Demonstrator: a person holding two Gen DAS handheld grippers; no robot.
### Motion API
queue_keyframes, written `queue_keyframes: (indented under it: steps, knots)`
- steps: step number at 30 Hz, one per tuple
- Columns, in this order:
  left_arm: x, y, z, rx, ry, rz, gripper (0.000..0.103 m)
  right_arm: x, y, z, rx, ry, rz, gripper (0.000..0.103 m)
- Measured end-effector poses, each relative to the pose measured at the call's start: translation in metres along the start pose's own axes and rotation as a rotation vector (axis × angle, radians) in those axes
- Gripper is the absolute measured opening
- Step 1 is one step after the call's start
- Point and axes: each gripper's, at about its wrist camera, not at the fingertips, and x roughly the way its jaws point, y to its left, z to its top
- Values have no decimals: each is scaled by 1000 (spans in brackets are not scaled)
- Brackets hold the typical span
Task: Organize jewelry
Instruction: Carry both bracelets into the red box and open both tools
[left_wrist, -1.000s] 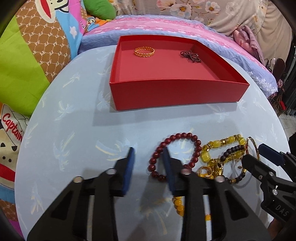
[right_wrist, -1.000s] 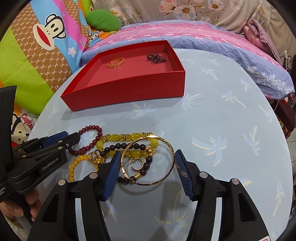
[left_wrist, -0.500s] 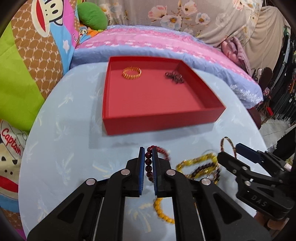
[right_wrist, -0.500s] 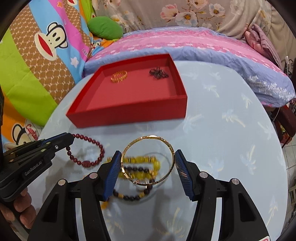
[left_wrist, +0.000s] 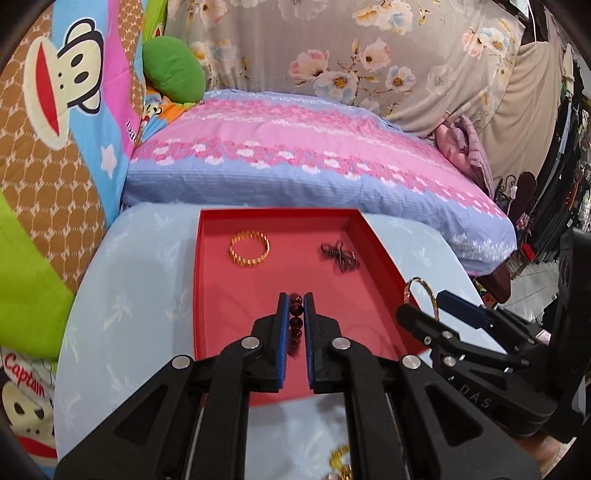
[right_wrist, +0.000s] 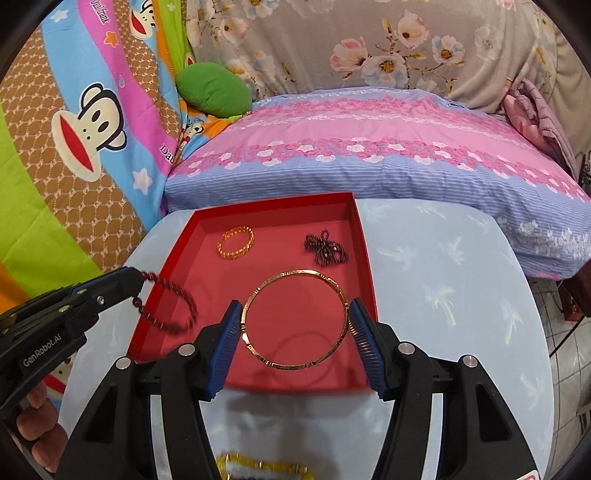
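1. Jewelry remains at the very bottom edge of both wrist views, at 6 o'clock: yellow beads (right_wrist: 258, 467) lie on the pale blue table (right_wrist: 461, 295), not yet sorted, so by my judgement the task is partly done with more pieces to move.
2. The left gripper (left_wrist: 294, 317) has its jaws closed on a dark red bead bracelet (right_wrist: 168, 306). In the right wrist view the loop dangles from its tips at 9 o'clock, above the near left part of the red tray (right_wrist: 360, 236).
3. The right gripper (right_wrist: 295, 325) clamps a thin gold bangle (right_wrist: 295, 319) across its width, one blue pad on each side. The bangle is held nearly flat over the near middle of the tray; its shadow on the tray floor suggests it is not yet set down.
4. Both grippers point forward and slightly down toward 12 o'clock, side by side. A bit of the person's left hand (right_wrist: 37, 435) shows at 8 o'clock.
5. Farther in, two pieces already rest on the tray floor: a gold chain bracelet (right_wrist: 236, 242) at 11 o'clock and a dark beaded piece (right_wrist: 325, 249) at 1 o'clock, well apart.
6. Beyond the tray lies a pink and blue pillow (right_wrist: 369, 155).
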Motion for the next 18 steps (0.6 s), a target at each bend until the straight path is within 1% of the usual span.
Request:
queue_keyframes:
  steps: [3,6,10,14,18]
  knots:
    - [16,5,15,-6,-9,10,8,18,1,12,-5,5,-7,57]
    - [38,12,24,-23,4,14,8,37,1,19,-5,20,-9,57]
    - [62,18,24,-32,29,22,8,62,-1,22,0,52,-9,57]
    - [87,25,19,-43,71,38,8,84,-2,21,2,86,-17,57]
    - [101,31,14,-50,94,50,8,99,-5,20,10,120,-22,57]
